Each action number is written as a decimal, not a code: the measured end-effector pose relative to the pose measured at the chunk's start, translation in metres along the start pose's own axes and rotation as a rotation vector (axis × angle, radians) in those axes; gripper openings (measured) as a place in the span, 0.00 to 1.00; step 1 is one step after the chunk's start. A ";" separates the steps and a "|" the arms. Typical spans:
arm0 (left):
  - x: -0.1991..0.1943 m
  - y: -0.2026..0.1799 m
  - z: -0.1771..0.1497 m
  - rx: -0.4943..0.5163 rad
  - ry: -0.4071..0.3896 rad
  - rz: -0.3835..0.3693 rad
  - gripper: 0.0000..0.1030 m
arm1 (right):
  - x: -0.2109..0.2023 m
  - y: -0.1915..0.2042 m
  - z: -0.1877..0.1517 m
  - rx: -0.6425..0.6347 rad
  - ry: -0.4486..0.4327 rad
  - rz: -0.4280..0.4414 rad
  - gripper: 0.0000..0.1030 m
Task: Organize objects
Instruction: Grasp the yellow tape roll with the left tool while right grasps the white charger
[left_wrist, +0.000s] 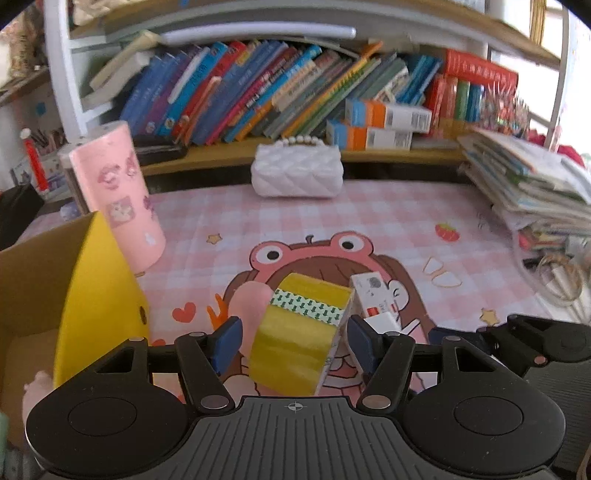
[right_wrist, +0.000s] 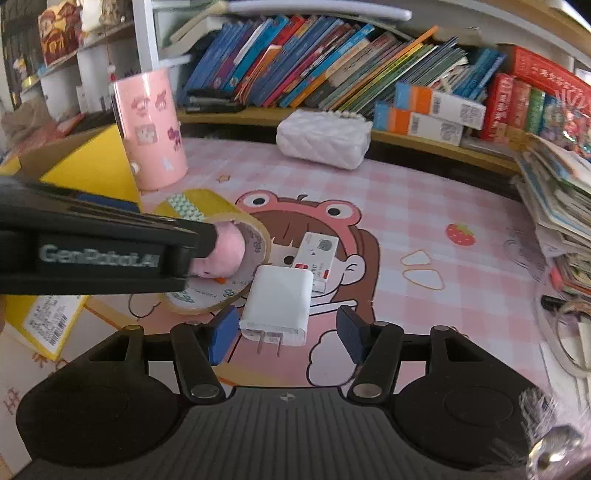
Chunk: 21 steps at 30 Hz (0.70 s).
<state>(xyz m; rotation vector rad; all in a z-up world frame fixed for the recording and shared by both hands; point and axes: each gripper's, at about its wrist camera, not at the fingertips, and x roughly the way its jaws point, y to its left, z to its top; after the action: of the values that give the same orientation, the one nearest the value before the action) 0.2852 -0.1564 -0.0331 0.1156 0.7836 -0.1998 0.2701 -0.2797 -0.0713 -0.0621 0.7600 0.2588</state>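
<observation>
My left gripper is shut on a yellow tape roll with a green-arrow strip, its blue pads across the roll's width. Something soft and pink sits in the roll's hole and sticks out on its left side. The roll is held just right of a cardboard box with a yellow flap. In the right wrist view a white plug charger lies between the pads of my right gripper, prongs towards the camera. The left pad is at its edge and the right pad stands apart. A small white box with a red label lies just behind the charger.
A pink cylinder with stickers stands beside the cardboard box. A white quilted purse sits at the back of the pink checked desk mat, below a shelf of books. A leaning pile of books and papers crowds the right edge.
</observation>
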 end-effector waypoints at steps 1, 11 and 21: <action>0.003 0.000 0.001 0.008 0.006 0.003 0.61 | 0.004 0.000 0.001 -0.002 0.002 0.006 0.57; 0.022 0.003 0.003 0.023 0.058 0.020 0.50 | 0.030 0.001 0.005 0.005 0.039 0.024 0.53; 0.011 0.007 0.008 -0.021 0.040 0.011 0.39 | 0.022 -0.007 0.004 0.004 0.050 0.011 0.40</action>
<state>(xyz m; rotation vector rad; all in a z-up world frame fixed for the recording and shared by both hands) 0.2999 -0.1527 -0.0346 0.1042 0.8246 -0.1791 0.2903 -0.2816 -0.0838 -0.0605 0.8111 0.2666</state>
